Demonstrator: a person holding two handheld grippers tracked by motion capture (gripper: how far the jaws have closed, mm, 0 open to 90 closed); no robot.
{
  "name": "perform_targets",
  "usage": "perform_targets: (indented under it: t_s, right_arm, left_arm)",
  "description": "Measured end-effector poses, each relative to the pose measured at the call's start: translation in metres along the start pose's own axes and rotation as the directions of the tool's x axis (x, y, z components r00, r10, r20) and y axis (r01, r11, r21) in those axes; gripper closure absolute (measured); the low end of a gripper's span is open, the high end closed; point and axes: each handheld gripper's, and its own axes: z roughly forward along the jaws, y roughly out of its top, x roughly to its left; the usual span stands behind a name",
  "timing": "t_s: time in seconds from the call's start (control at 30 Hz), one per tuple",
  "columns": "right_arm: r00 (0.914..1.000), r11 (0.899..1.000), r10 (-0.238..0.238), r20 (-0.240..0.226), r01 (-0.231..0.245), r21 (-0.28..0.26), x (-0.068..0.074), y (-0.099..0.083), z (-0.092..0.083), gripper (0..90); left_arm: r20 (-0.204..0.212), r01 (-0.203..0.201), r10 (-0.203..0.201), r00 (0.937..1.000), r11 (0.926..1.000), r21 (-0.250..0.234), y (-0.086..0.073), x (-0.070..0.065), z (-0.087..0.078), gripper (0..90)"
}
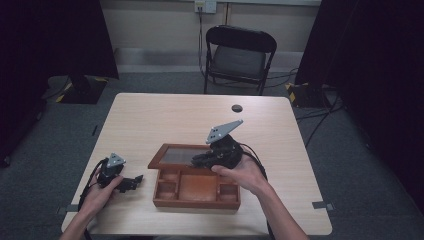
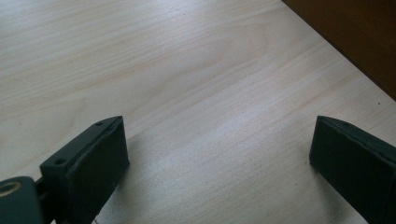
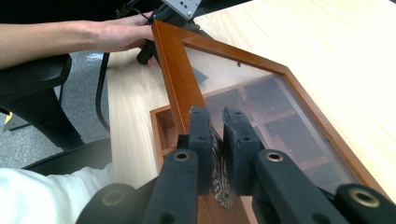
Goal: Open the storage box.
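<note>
1. Notably, the right tongs (image 3: 217,154) were clamped on a small ornate metal clasp (image 3: 221,184) at the front edge of the glazed lid (image 3: 261,100) of a wooden box (image 1: 196,184), holding that lid partly raised.
2. Risk, as judged: the grip was on a thin fitting only; a slip or sideways twist could drop the lid onto the box or strain the hinge and clasp.
3. The left tongs (image 2: 217,154) stood wide apart and empty, low over bare counter (image 2: 187,70), with the box's side just beyond the right-hand jaw. Nothing steadied the box, so it could slide or tip as the lid swung.
4. The box sat directly beneath the right tongs, near the counter's front edge.
5. Its compartments, one large central and several small ones flanking, appeared empty; those under the lid were dim through the glass and could not be confirmed.
</note>
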Motion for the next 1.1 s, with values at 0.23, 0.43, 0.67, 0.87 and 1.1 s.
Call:
perform_targets:
  t_s: [0.23,0.43,0.67,0.87,1.1]
  right_arm:
    - [1.0000,1.000,0.002,0.001,-0.002,0.006,-0.002,0.003,-0.001,82.5]
    - [1.0000,1.000,0.001,0.002,-0.001,0.008,-0.004,0.007,-0.002,82.7]
    - [1.0000,1.000,0.003,0.008,-0.003,0.004,-0.007,0.011,-0.005,82.9]
    - [1.0000,1.000,0.004,0.009,-0.004,-0.001,-0.009,0.014,-0.006,82.9]
    - [0.9999,1.000,0.007,0.011,-0.007,0.001,-0.011,0.017,-0.007,83.0]
  left_arm:
    - [0.000,0.000,0.000,1.0000,1.0000,0.000,0.000,0.000,0.000,3.7]
    - [-0.001,0.000,0.000,1.0000,1.0000,0.000,0.000,0.000,0.000,3.7]
    - [-0.001,0.000,0.000,1.0000,1.0000,0.000,0.000,0.000,0.000,3.7]
    - [-0.001,0.000,0.000,1.0000,1.0000,0.000,0.000,0.000,0.000,3.7]
    - [-0.001,-0.001,0.001,1.0000,1.0000,0.001,0.000,0.000,0.000,3.6]
